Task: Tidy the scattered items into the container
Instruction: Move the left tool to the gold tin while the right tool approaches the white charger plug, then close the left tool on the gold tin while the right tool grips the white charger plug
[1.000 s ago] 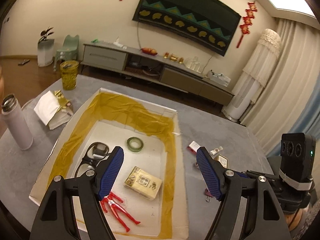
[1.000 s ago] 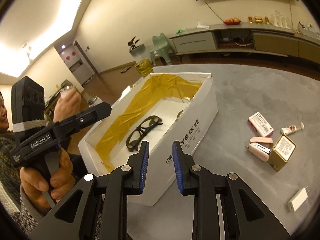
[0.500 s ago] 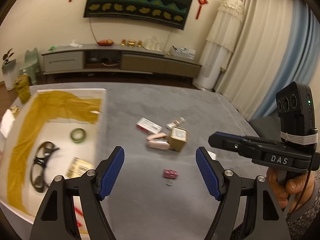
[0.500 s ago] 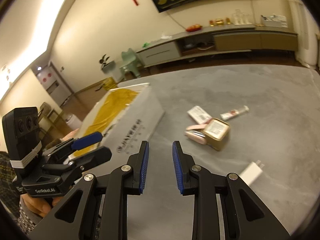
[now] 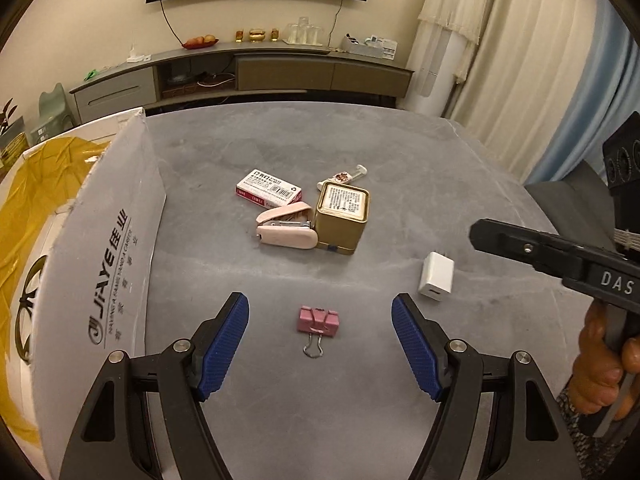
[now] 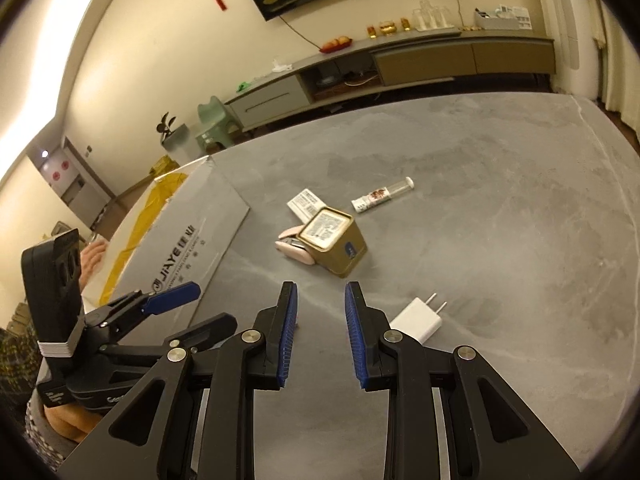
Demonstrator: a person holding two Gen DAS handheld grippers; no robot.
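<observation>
Our left tongs [image 5: 320,354] stand spread wide and empty above the grey stone-like tabletop [image 5: 400,152]; the right tongs [image 6: 318,334] are parted more narrowly, also empty. Only the left view shows us the small pink metal binder clip [image 5: 318,321], lying just ahead between the ribbed blue pads [image 5: 224,350]. Near it lie a white plastic charger [image 6: 416,319], a square gold tin [image 5: 341,216] and the white cardboard box [image 5: 116,248].

The left claw [image 5: 320,348] is showing black arms, ribbed blue pads [image 5: 224,344] and silver screws. The right claw [image 6: 320,332] is wearing the same, its body lettered "DAS", with a banded black camera block. A patterned dark sleeve [image 6: 16,368] is covering the left arm.
</observation>
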